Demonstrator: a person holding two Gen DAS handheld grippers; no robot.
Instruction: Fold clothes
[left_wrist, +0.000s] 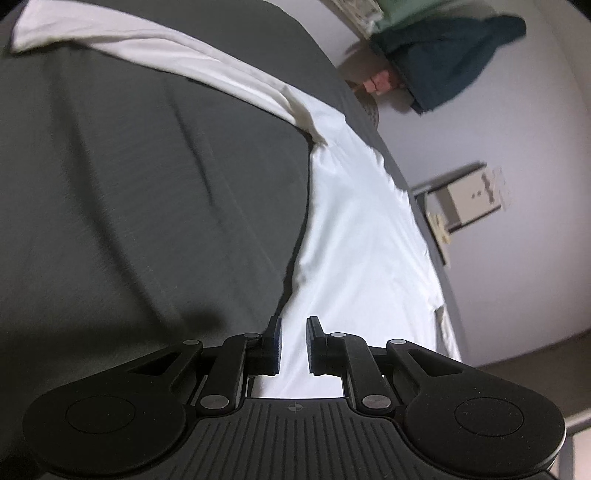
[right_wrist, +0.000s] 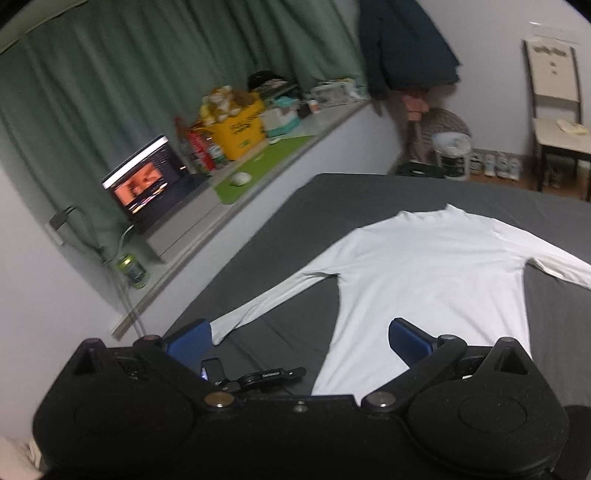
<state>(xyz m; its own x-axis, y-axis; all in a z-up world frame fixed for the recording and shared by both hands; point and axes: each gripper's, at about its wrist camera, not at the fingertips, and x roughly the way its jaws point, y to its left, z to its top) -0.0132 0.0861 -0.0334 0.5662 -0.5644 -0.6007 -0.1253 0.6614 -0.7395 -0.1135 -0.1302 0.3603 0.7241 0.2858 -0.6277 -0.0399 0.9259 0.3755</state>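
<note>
A white long-sleeved shirt (right_wrist: 424, 266) lies spread front-down on the dark grey bed (right_wrist: 295, 229), collar toward the far end and a sleeve out to each side. In the left wrist view the shirt (left_wrist: 369, 240) runs away from my left gripper (left_wrist: 293, 345). Its jaws stand almost together with white cloth between the pads, and the shirt's near edge is raised off the bed (left_wrist: 147, 184). My right gripper (right_wrist: 301, 343) hangs wide open above the shirt's hem end. Nothing is between its blue pads (right_wrist: 410, 343).
A window ledge on the left carries an open laptop (right_wrist: 142, 184), a yellow box (right_wrist: 240, 129) and clutter, backed by green curtains. Beyond the bed stand a white bucket (right_wrist: 452, 151), shoes (right_wrist: 495, 164) and a chair (right_wrist: 557, 110). A dark jacket (right_wrist: 406, 48) hangs on the wall.
</note>
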